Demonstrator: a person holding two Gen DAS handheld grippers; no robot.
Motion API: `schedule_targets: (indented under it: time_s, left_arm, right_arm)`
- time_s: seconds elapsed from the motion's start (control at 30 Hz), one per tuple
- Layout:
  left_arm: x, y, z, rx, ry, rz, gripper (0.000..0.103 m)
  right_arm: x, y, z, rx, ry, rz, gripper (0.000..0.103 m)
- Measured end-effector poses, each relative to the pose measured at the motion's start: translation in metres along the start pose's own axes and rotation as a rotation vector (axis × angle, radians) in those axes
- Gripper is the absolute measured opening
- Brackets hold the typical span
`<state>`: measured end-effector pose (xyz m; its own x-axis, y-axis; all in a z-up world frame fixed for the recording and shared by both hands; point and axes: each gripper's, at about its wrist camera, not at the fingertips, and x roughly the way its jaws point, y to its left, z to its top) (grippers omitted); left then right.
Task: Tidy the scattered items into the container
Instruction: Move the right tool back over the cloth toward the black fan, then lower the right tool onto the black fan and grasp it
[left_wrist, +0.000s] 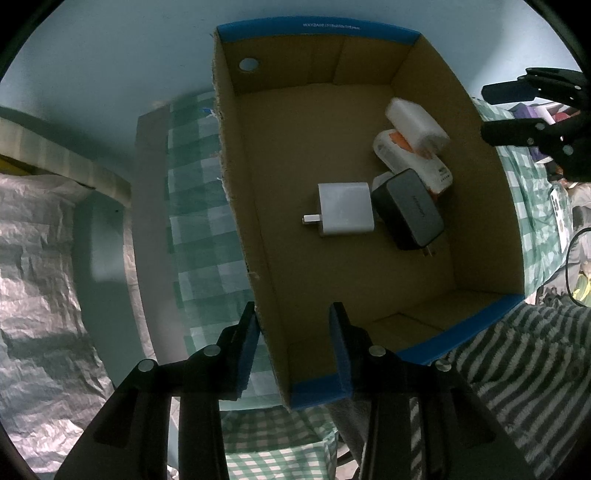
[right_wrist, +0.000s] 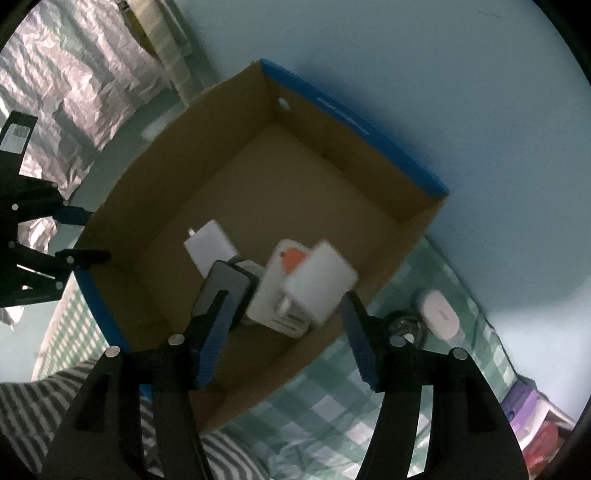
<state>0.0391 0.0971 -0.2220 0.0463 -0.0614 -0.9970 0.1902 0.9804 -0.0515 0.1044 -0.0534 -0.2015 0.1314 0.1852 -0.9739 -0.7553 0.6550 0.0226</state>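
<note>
The brown cardboard box with blue-taped rim (left_wrist: 317, 31) sat open-topped on the worktop, over a green-and-white checked cloth (left_wrist: 199, 236), with its far wall towards a pale blue wall.

Four items lay inside, bunched towards one side wall:
- A flat white square charger (left_wrist: 345, 208) lay near the middle of the floor, prongs pointing to the open side.
- A dark grey charger block (left_wrist: 410, 210) lay just beside it, touching or overlapping a white-and-orange pack (left_wrist: 406, 158).
- A white rectangular plug block (left_wrist: 417, 123) was on top of that pack and blurred, so I could not tell whether it had settled.

The rest of the box floor was bare cardboard, leaving free room along the far wall and the opposite side.

My left claw (left_wrist: 293, 308) pointed straight down over the near corner. Its jaws were moderately apart and astride the side wall, one finger outside and one inside, with nothing clamped that I could see.

My right claw (right_wrist: 284, 299) stood wider, over the crowded side of the box. The blurred white block was below the gap and neither pad pressed on it.

Outside the box, a small white oval object (right_wrist: 439, 317) lay on the cloth just beyond the side wall. A grey-and-white striped fabric (left_wrist: 517, 369) lay against the near edge, and a crinkled silver sheet (left_wrist: 40, 266) lay well off to the other side.
</note>
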Motion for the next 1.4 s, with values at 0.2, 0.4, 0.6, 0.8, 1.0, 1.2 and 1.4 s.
schedule_targets:
  time_s: [0.2,0.4,0.6,0.8,1.0,1.2,1.4]
  left_arm:
    - [0.0,-0.001,0.0,0.004,0.001,0.002,0.038]
    - [0.0,0.0,0.001,0.004,0.003,-0.003,0.038]
    - [0.0,0.001,0.001,0.001,0.001,-0.004,0.038]
    - [0.0,0.001,0.001,0.002,0.002,-0.002,0.038]
    - [0.0,0.0,0.001,0.002,0.002,-0.002,0.038]
    - [0.001,0.0,0.0,0.004,0.003,0.001,0.038]
    - [0.001,0.001,-0.001,-0.001,0.0,0.002,0.038]
  right_arm:
    - [-0.012,-0.019,-0.006,0.047,-0.006,-0.007,0.062]
    - [-0.027,-0.035,-0.013,0.074,-0.025,-0.026,0.062]
    - [-0.036,-0.049,-0.025,0.094,-0.025,-0.041,0.062]
    - [-0.037,-0.062,-0.037,0.118,-0.013,-0.057,0.062]
    - [-0.027,-0.077,-0.048,0.153,0.01,-0.068,0.062]
    - [0.005,-0.097,-0.06,0.194,0.067,-0.102,0.068]
    - [0.042,-0.119,-0.068,0.251,0.118,-0.097,0.073]
